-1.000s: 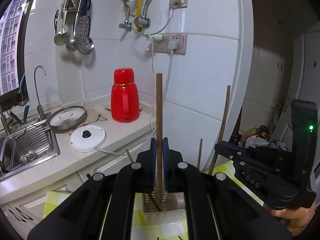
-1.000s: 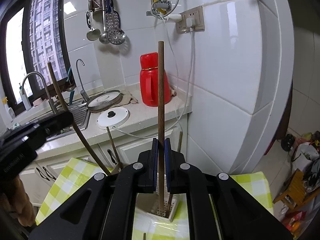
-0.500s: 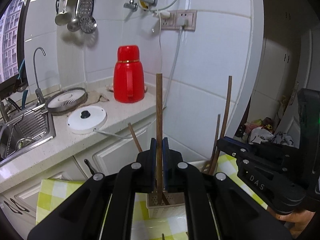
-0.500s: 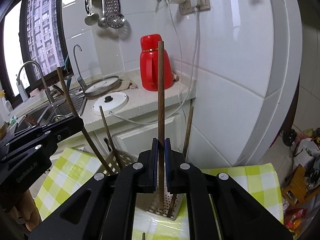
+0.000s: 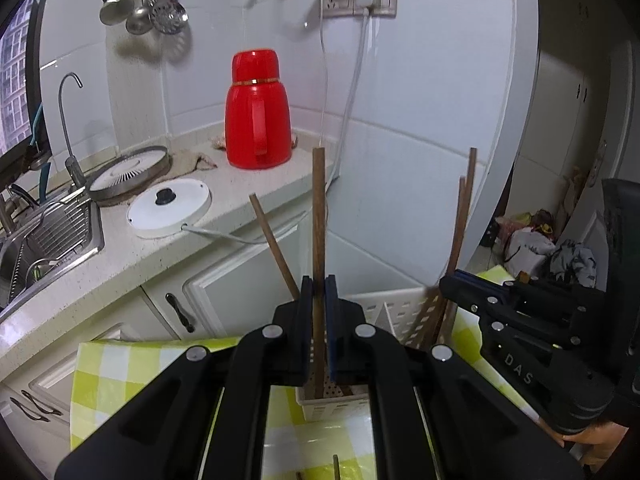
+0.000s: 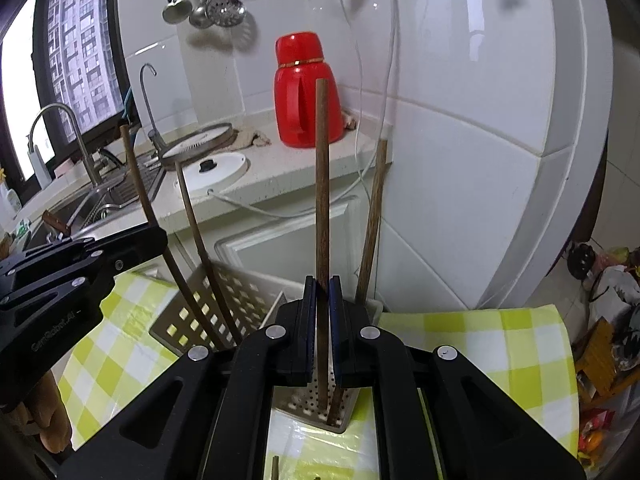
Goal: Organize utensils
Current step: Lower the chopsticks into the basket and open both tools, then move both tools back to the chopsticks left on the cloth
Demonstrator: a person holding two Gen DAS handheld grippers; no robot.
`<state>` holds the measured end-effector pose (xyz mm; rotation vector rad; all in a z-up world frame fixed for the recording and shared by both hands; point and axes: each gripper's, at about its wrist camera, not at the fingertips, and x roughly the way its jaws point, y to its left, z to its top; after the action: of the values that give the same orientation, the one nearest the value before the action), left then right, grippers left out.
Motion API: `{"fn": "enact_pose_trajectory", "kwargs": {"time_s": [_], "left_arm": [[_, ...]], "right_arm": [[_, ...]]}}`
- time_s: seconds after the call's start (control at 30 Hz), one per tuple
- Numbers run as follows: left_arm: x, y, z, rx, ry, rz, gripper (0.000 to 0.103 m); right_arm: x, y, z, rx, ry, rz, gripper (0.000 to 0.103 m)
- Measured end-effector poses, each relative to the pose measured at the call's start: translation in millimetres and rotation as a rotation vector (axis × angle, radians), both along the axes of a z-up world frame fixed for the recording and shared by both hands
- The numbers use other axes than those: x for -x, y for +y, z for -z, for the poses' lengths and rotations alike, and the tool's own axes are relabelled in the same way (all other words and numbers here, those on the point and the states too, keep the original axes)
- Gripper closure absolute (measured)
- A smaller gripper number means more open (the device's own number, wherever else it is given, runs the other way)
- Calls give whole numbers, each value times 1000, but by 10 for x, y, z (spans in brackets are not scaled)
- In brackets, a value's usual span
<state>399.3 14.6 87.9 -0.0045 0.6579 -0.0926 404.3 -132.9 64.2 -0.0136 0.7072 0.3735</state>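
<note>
My left gripper (image 5: 319, 288) is shut on an upright brown chopstick (image 5: 318, 216); its lower end reaches into the white perforated utensil basket (image 5: 396, 312) on the yellow checked cloth. My right gripper (image 6: 322, 292) is shut on another upright chopstick (image 6: 322, 184), its tip down in the same basket (image 6: 224, 300). Other chopsticks lean in the basket (image 6: 374, 220) (image 5: 276, 244). Each gripper shows in the other's view, the right one (image 5: 520, 320) and the left one (image 6: 72, 272).
A kitchen counter (image 5: 132, 256) behind holds a red thermos (image 5: 256, 112), a white lid (image 5: 168, 208), a round fan-like disc and a sink (image 5: 36, 240). Ladles hang on the tiled wall. Loose chopsticks lie on the cloth near the bottom edge (image 5: 336, 468). Clutter sits on the floor at right.
Both grippers have moved down with their chopsticks; the basket now looks closer and the chopstick tips sit inside it. Both jaws stay closed.
</note>
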Motion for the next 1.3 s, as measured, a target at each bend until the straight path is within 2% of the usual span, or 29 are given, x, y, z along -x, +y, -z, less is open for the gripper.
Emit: {"fn": "enact_pose_trajectory", "kwargs": {"time_s": [0.1,0.13,0.2,0.37,0.43,0.6,0.67,0.7,0.8,1.0,1.17,1.3], "left_arm": [[-43,-5,58,-5,33,-3,95],[-66,-12,83,-16,46,-1,86],[-75,-8,95,-14,49,1,77],[2,36,19,-11,30,-8,77],[79,61,-21,-9,18,-10,77],[414,190,-69,8,-8,-30,77],[645,254,-20,16,-8,-28,76],[757,287,21,22,-5,-30,75],[1118,395,234,40,19,-41,74],[1791,472,856,56,120,-55,74],[2119,397,1232,50,184,-42,75],[2204,382,1414,63,218,-41,75]], "right_arm": [[-7,18,35,18,14,-9,96],[-8,18,36,25,11,-6,93],[-10,-14,28,33,8,1,91],[23,-140,-90,24,-16,24,86],[75,-205,-137,18,-27,31,76],[329,-418,-183,25,-45,54,67],[480,-511,-139,31,-43,58,58],[619,-567,-65,37,-35,54,55],[924,-648,178,49,3,38,55],[1544,-764,784,30,116,56,54],[1849,-764,1072,38,184,38,54],[1954,-749,1198,49,213,25,54]]}}
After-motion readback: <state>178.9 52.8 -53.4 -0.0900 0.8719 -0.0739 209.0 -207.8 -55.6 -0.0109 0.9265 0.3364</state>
